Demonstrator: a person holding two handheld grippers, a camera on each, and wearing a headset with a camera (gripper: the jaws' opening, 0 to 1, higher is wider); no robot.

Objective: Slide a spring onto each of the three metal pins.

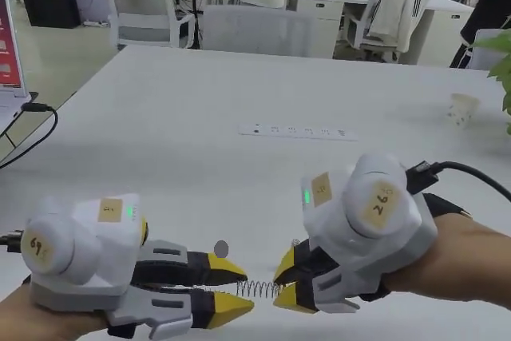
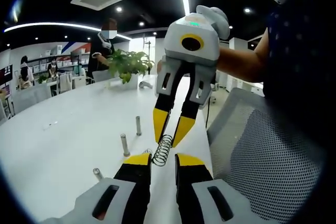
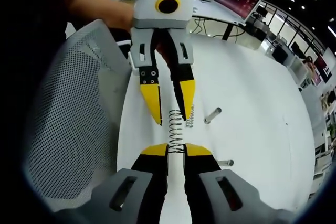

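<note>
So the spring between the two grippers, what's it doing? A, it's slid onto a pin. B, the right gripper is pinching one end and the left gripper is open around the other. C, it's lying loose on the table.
B: the right gripper is closed on the spring, the left gripper has its jaws apart around the far end, and the pins stand bare.

Thin coiled wire spring (image 3: 176,129) was held level off the table, one end pinched in right gripper (image 3: 176,150), while three short grey pins (image 2: 125,145) stood upright, bare, second spring (image 3: 190,116) near them.
</note>
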